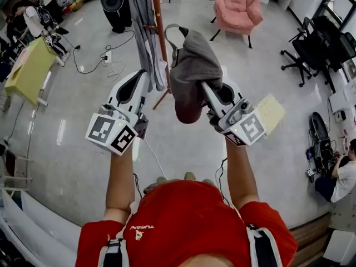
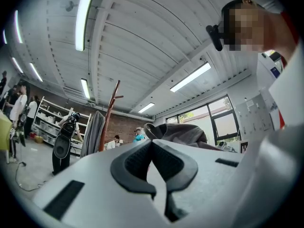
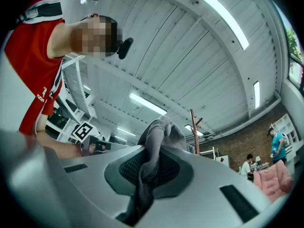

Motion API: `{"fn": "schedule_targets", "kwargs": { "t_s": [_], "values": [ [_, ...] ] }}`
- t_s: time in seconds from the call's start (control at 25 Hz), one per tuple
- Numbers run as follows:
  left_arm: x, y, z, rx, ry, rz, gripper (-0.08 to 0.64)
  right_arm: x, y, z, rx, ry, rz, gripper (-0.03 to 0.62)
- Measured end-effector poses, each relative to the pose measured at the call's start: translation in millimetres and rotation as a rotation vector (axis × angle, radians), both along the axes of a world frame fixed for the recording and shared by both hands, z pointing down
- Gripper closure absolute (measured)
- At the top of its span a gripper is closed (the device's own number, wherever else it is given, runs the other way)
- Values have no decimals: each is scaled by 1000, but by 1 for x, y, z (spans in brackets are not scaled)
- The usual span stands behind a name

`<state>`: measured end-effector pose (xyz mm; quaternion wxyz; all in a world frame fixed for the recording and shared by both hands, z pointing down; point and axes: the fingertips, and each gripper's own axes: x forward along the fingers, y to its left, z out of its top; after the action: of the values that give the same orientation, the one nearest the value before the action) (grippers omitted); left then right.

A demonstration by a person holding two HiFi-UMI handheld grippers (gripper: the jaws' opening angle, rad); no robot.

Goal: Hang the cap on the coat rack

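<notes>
Nearest to me, below my red shirt [image 1: 183, 221], both forearms reach forward with the tongs raised over the grey floor [image 1: 78, 110]. My left tongs [image 1: 145, 78] [image 2: 152, 148] are pressed together at the tips with nothing between them. They sit just left of the cap and do not touch it. My right tongs [image 1: 207, 90] [image 3: 151, 158] are clamped on the cap [image 1: 192, 71] [image 3: 159, 132] [image 2: 180, 132]. A fold of its dark grey cloth runs down between the pads, and the rest bulges above and over the jaws. The cap hangs in the air from that pinch, its strap loop [image 1: 171, 35] lifted toward the coat rack [image 1: 157, 21] [image 2: 110, 108] [image 3: 194, 127]. In the head view the loop lies just beside the wooden pole, and I cannot tell whether it touches. A grey garment [image 1: 146, 32] [image 2: 92, 132] hangs on the rack's left side. Farther off, a pink armchair [image 1: 238, 4] [image 3: 270, 182] stands beyond the rack to the right.
</notes>
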<state>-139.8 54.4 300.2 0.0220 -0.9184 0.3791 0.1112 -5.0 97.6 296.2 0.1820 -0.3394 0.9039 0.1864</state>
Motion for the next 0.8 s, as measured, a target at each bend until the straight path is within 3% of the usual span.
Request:
{"fn": "schedule_targets", "kwargs": {
  "t_s": [0.4,0.8],
  "values": [
    [45,-8,-15,22,-30,-59,552,55,-23,-15,17,-10,-44,557],
    [54,-56,-33,50,-31,-77,552,67,-66,-33,50,13,-49,557]
  ]
}}
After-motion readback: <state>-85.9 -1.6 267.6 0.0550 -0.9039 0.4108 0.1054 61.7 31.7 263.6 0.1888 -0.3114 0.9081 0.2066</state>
